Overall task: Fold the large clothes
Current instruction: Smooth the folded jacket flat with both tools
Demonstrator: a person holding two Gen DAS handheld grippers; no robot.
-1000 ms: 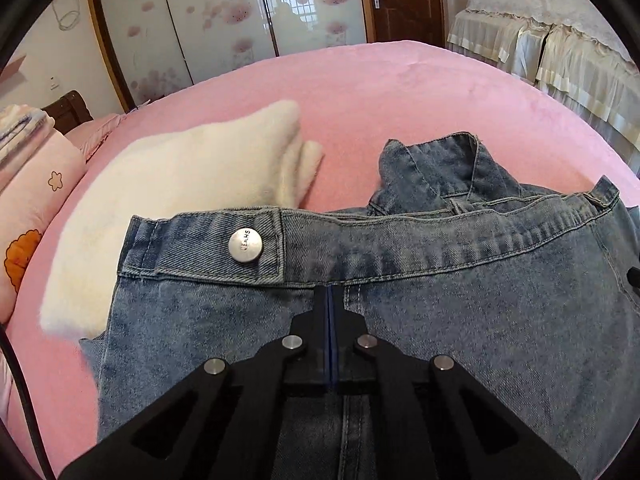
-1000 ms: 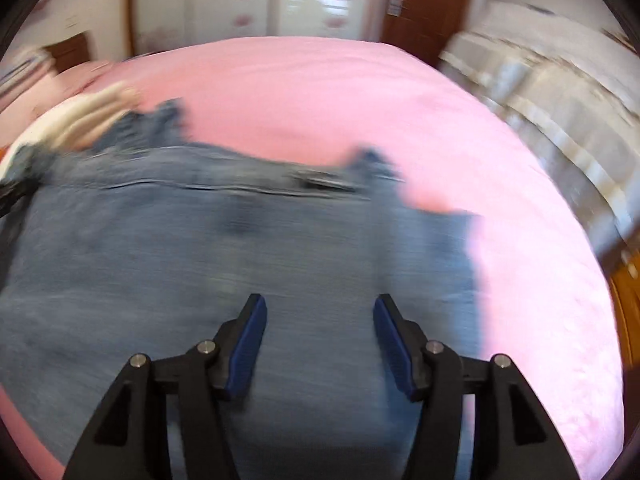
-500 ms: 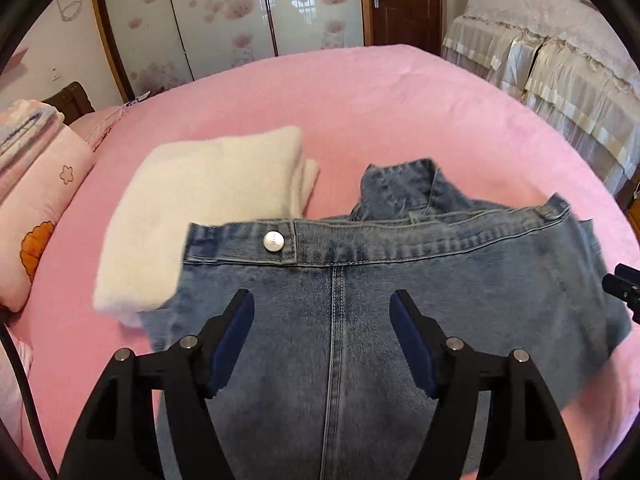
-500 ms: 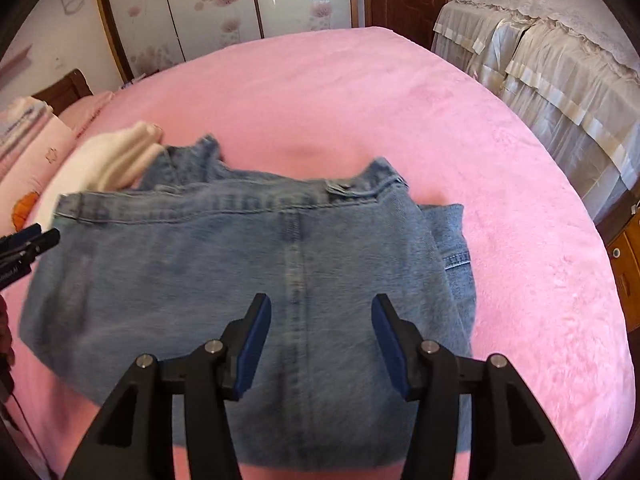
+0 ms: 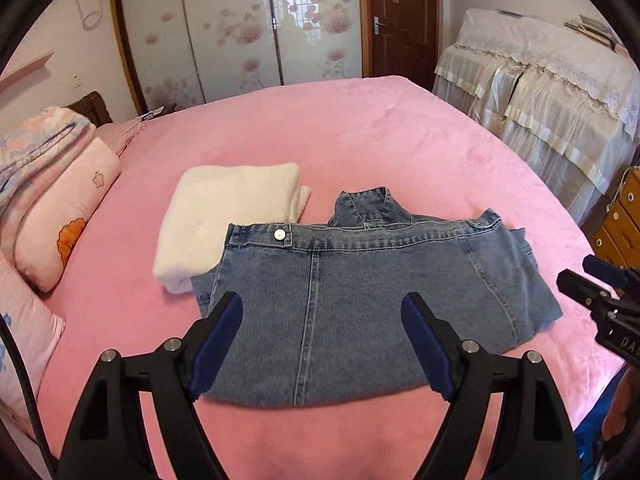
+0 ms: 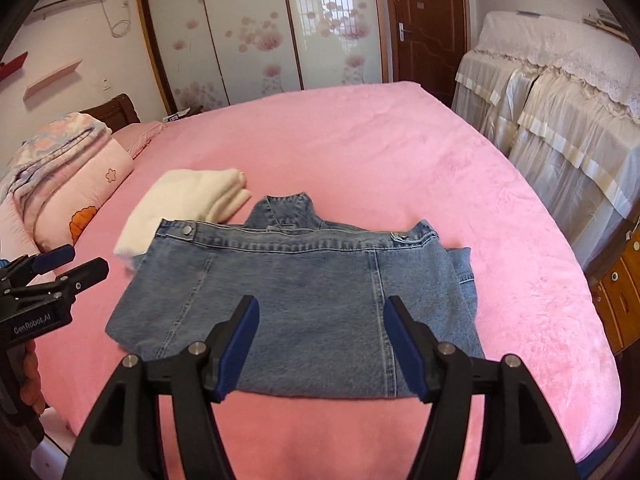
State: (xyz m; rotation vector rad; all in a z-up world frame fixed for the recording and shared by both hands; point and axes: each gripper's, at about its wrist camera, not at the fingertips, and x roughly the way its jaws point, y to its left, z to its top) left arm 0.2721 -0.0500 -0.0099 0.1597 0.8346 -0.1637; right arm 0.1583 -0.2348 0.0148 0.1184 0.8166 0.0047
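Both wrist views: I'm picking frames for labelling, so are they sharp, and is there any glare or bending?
Left wrist view: denim garment sharp, bed edges bowed by the fisheye, dark corners. Right wrist view: equally sharp, window reflected as glare on the wardrobe doors, same bowing.

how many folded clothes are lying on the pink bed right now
2: a denim jacket near the front edge, and a cream sweater behind it to the left, touching it. Folded bedding by the pillows isn't counted.
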